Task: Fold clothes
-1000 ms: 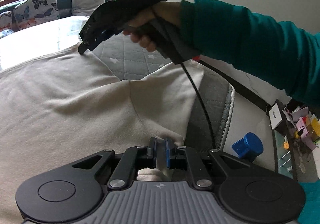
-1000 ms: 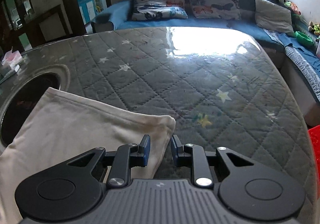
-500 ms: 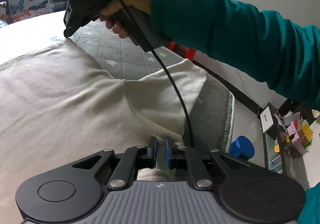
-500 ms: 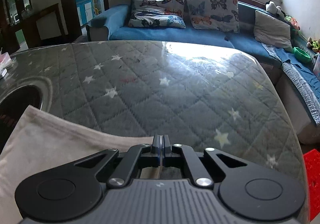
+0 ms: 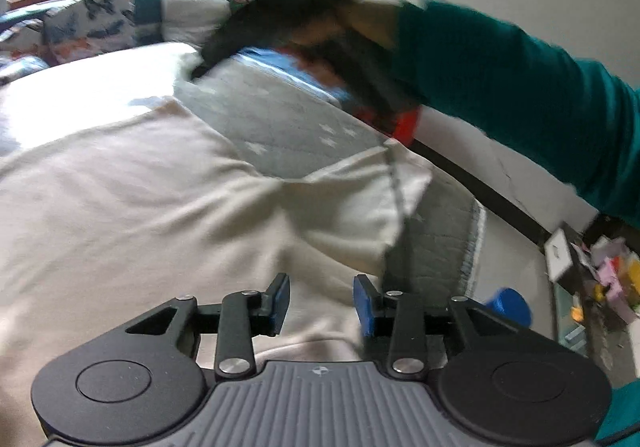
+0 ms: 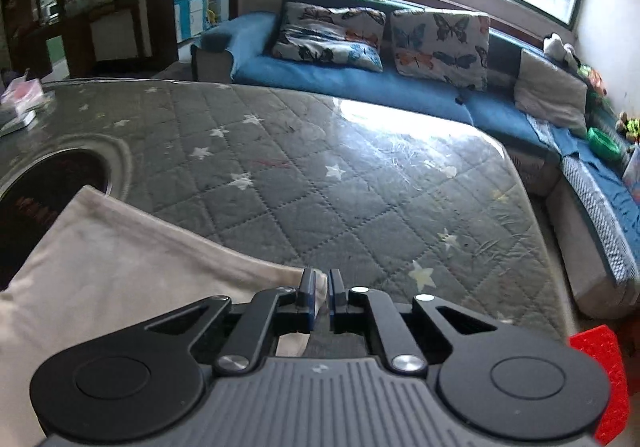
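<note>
1. Leftmost, a cream garment (image 5: 132,215) spread flat on a quilted grey table cover (image 6: 320,183), long axis running away from the left gripper (image 5: 321,301) toward the bright far edge.
2. Directly above the near hem, left gripper jaws wide apart, holding nothing, fabric just beneath them.
3. Further right, a short sleeve (image 5: 360,215) lying flat, pointing toward the table's edge.
4. At the garment's far corner, right gripper (image 6: 320,301) narrowed almost closed on a pinch of cream cloth; left gripper judged nearer the hem.
5. Beyond, nothing lying on the starred cover in the fold's path; a dark round opening (image 6: 52,187) beside the cloth, a blue sofa (image 6: 360,87) with butterfly cushions (image 6: 440,43) well behind.
6. Far right, a blue cylinder (image 5: 508,305) on the floor.
</note>
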A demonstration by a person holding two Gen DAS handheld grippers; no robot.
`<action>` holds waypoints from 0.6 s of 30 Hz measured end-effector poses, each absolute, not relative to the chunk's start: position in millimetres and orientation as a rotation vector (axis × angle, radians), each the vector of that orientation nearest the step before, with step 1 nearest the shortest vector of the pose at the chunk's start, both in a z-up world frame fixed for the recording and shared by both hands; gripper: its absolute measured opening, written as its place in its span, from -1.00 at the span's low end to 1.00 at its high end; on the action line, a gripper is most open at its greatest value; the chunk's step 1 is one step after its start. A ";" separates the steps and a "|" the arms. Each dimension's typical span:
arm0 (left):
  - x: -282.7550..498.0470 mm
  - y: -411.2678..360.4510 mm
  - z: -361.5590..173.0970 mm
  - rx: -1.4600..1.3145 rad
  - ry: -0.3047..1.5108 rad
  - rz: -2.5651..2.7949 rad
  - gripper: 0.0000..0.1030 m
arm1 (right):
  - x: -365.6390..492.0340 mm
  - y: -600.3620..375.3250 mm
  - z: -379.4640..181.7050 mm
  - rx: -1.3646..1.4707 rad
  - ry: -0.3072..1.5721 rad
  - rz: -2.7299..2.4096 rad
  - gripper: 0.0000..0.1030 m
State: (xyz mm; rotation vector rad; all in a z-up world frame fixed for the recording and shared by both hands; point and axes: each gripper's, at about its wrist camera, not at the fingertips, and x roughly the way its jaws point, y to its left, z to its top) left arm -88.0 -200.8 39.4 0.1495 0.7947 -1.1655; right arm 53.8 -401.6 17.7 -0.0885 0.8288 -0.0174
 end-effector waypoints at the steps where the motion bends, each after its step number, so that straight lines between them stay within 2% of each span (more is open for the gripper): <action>1: -85.0 -193.5 42.9 0.141 0.784 -1.135 -0.24 | 47.2 -399.2 19.6 -0.095 0.829 -0.011 -0.80; 11: -25.4 -123.1 41.6 0.023 0.827 -0.780 -0.24 | 15.3 -385.9 9.5 -0.097 0.870 0.018 -0.73; 13: -21.8 -106.3 35.7 -0.003 0.844 -0.728 -0.24 | 13.0 -384.7 7.2 -0.096 0.873 0.018 -0.65; 18: -20.6 -72.1 31.2 -0.083 0.858 -0.664 -0.24 | 5.7 -378.4 2.5 -0.108 0.874 0.033 -0.63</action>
